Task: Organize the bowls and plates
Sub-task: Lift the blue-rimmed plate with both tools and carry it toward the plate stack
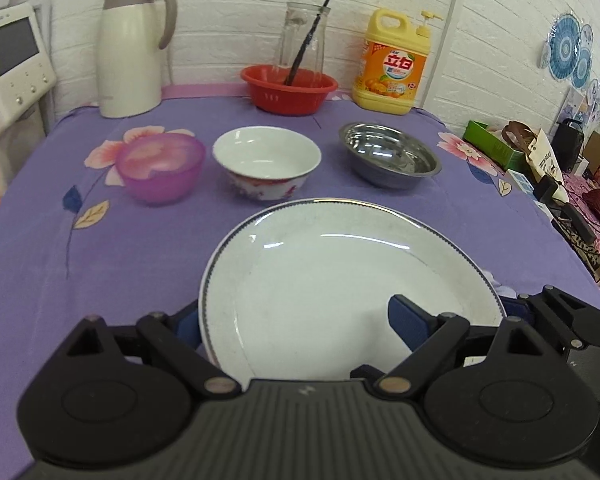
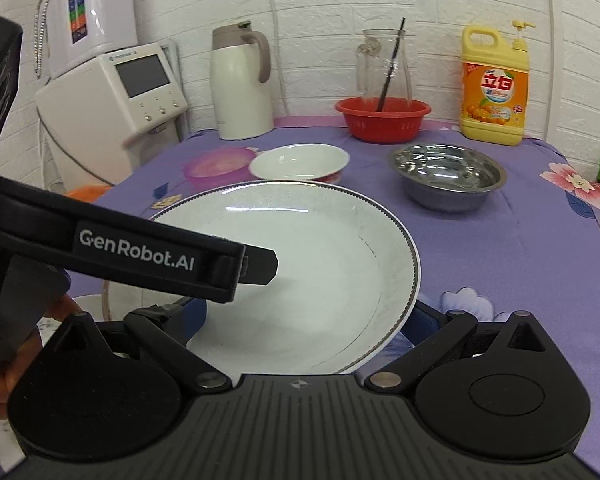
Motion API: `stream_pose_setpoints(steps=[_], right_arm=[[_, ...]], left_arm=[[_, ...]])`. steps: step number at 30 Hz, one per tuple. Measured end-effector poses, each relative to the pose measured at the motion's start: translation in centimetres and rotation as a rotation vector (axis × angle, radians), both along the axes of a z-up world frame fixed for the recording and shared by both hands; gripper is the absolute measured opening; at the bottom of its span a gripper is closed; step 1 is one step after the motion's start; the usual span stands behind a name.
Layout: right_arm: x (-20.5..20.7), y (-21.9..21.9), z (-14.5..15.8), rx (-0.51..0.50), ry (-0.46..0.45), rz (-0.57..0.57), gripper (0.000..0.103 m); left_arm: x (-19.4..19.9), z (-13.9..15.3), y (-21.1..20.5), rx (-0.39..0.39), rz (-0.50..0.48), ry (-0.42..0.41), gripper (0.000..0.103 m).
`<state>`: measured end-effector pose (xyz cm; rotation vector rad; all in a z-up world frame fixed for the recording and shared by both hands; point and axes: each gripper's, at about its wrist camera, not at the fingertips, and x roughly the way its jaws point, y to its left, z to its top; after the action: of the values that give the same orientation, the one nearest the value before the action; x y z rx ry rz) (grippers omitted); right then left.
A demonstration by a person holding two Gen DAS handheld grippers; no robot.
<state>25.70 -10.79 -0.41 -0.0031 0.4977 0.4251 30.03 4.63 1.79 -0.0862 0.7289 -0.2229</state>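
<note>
My left tongs (image 1: 296, 320) and right tongs (image 2: 308, 320) both clench the white plate (image 1: 340, 272); the bowls (image 1: 266, 160) lie straight ahead beyond it.

The white plate (image 1: 340, 280) hides both grippers' blue fingers (image 1: 410, 322).

The black strap (image 2: 140, 254) crossing the right wrist view carried the white words "GenRobot.AI". The orange label of the yellow detergent bottle (image 2: 494, 88) showed two large red Chinese characters, "立白"; the smaller print under them was too small to read. The small logo on the white appliance (image 2: 140, 88) was also not readable.
</note>
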Motion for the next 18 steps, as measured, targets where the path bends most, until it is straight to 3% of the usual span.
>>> stream_pose_setpoints(steps=[9, 18], right_arm=[[-6.8, 5.6, -0.7, -0.045, 0.007, 0.102, 0.103], [-9.0, 8.2, -1.6, -0.121, -0.001, 0.108, 0.103]], left_arm=[[-8.7, -1.5, 5.7, -0.009, 0.070, -0.021, 0.090], [-11.7, -3.1, 7.6, -0.084, 0.071, -0.031, 0.090]])
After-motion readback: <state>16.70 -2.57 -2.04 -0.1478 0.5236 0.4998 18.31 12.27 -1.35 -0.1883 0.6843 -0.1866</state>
